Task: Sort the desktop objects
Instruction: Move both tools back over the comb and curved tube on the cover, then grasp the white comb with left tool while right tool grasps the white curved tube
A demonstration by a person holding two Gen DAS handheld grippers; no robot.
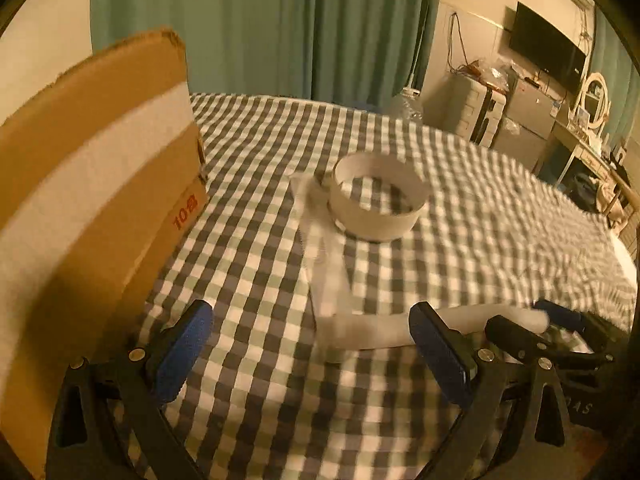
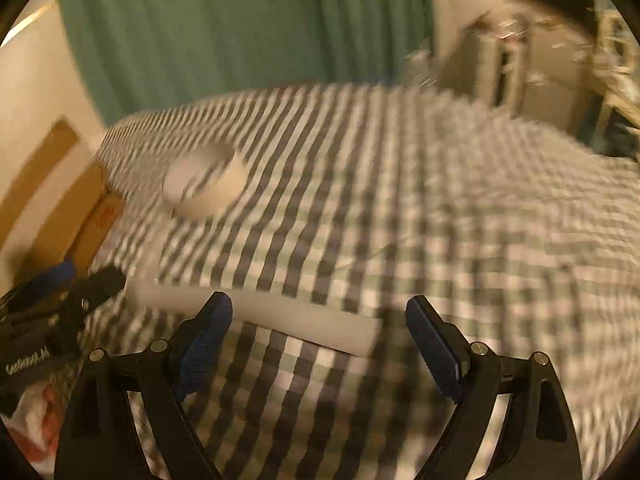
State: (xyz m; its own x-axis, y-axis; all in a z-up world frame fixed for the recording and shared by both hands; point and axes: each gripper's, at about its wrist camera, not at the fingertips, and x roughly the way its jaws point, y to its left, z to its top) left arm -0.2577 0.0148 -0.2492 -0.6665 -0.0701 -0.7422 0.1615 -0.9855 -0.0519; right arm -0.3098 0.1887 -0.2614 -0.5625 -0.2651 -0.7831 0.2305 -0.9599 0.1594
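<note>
Left wrist view shows the left hand-held gripper (image 1: 310, 354) with its blue-padded fingers (image 1: 184, 350) spread wide and nothing between them, hanging low over a checked cloth (image 1: 256, 152) that covers the bed. Beyond the gripper, near the middle of the cloth, a white ring of tape (image 1: 378, 200) lies flat, the checks showing through its hole. A blurred clear strip (image 1: 324, 256) runs from the ring's left side back toward the gripper. Nearer than the ring, just past the gripper's right finger, a white tube (image 1: 472, 324) lies on its side. To the left of the ring a cardboard box (image 1: 92, 184) stands with a flap raised and red print on its side. The right hand-held gripper (image 1: 560, 332) shows at the tube's right end, though its grip cannot be told from here.

Right wrist view is heavily blurred. The right hand-held gripper (image 2: 320, 340) is wide open and holds nothing. The tube (image 2: 256, 312) lies crosswise just ahead of its fingers, nearer than the ring (image 2: 204, 186). The box (image 2: 60, 208) is left of the ring, and the left gripper (image 2: 68, 292) sits at the tube's left end.
</note>
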